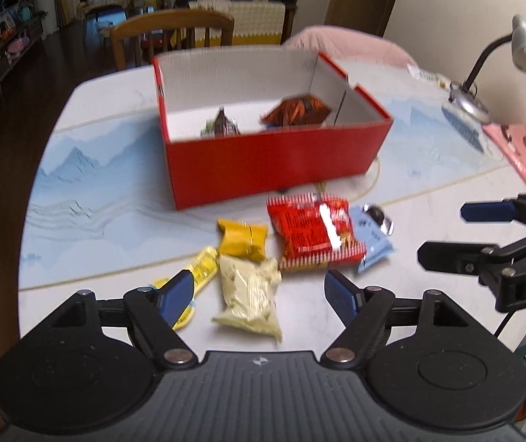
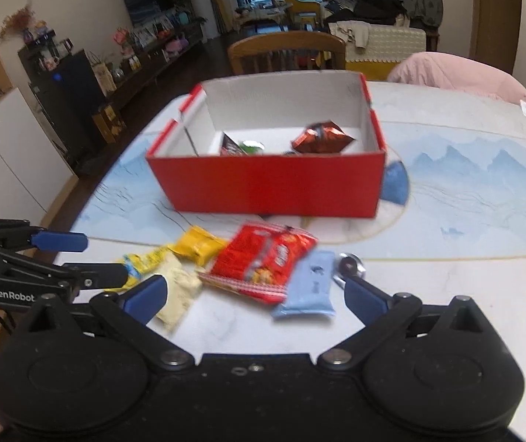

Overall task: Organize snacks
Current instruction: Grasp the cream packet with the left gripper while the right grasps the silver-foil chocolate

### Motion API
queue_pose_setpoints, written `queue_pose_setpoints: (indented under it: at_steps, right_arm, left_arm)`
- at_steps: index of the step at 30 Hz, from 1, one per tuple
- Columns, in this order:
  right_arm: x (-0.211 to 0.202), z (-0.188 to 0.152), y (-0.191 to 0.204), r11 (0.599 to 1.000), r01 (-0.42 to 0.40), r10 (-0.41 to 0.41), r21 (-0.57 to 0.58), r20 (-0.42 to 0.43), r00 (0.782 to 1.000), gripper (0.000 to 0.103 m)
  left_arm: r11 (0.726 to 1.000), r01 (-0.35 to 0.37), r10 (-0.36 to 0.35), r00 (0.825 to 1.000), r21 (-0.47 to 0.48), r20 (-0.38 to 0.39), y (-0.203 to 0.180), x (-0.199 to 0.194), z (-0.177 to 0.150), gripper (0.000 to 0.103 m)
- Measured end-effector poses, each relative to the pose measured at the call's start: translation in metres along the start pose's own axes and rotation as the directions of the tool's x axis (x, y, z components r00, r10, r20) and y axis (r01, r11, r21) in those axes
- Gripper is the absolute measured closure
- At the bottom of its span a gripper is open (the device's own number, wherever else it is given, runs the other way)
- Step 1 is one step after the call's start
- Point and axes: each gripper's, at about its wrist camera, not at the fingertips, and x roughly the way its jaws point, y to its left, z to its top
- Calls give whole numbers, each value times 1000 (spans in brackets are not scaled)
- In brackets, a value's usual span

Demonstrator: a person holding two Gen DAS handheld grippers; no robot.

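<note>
- Left tongs [image 1: 259, 294] spread wide, gripping nothing, hovering low over the near end of the snack pile on the table [image 1: 115, 169].
- Right tongs [image 2: 251, 296] likewise spread wide and empty, just above the same pile; seen from the left wrist view at the right edge, parted.
- Loose on the table, in front of the red box [image 1: 270, 164]: pale cream packet [image 1: 248, 294] nearest, between the left tongs' fingers; thin yellow packet [image 1: 202, 270] beside it, partly under the left blue fingertip [image 1: 176, 296]; mustard-yellow packet [image 1: 242, 237] just behind, touching the cream one.
- Red striped packet [image 1: 312, 234] in the middle of the row, overlapping a light blue packet [image 1: 373, 243] on its right.
- Small shiny round item [image 1: 379, 217] by the blue packet, too blurred to name.
- Inside the box: an orange-brown packet [image 1: 296, 110] and a smaller dark packet [image 1: 220, 125], apart, on the white floor.
- Desk lamp [image 1: 491, 70] at the table's far right.
</note>
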Motion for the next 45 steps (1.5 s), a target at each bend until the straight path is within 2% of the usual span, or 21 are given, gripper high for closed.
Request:
queue_pose_setpoints:
  at_steps: [9, 16, 23, 27, 34, 39, 45]
  right_arm:
    - [23, -11, -30, 1000, 23, -24, -19, -79, 997, 0]
    - [46, -4, -66, 996, 80, -83, -30, -118, 990, 5]
    - [73, 6, -97, 993, 110, -115, -39, -156, 981, 20]
    - [88, 8, -98, 992, 96, -110, -86, -174, 979, 26]
    - [107, 12, -92, 989, 37, -67, -143, -204, 977, 33]
    - [120, 14, -92, 987, 20, -56, -162, -220, 974, 43]
    - [124, 16, -86, 978, 12, -55, -210, -204, 977, 57]
  left_arm:
    - [1000, 4, -4, 997, 3, -75, -10, 38, -5, 25]
    - [1000, -7, 4, 992, -25, -125, -8, 64, -3, 25]
    - [998, -33, 26, 988, -45, -151, -10, 81, 0, 25]
    - [998, -53, 45, 986, -44, -157, -12, 88, 0, 25]
    - [996, -82, 76, 979, -27, -187, -14, 100, -1, 25]
    - [995, -98, 93, 978, -15, -187, -16, 103, -1, 27]
    - [993, -116, 114, 977, -1, -183, -19, 104, 1, 39]
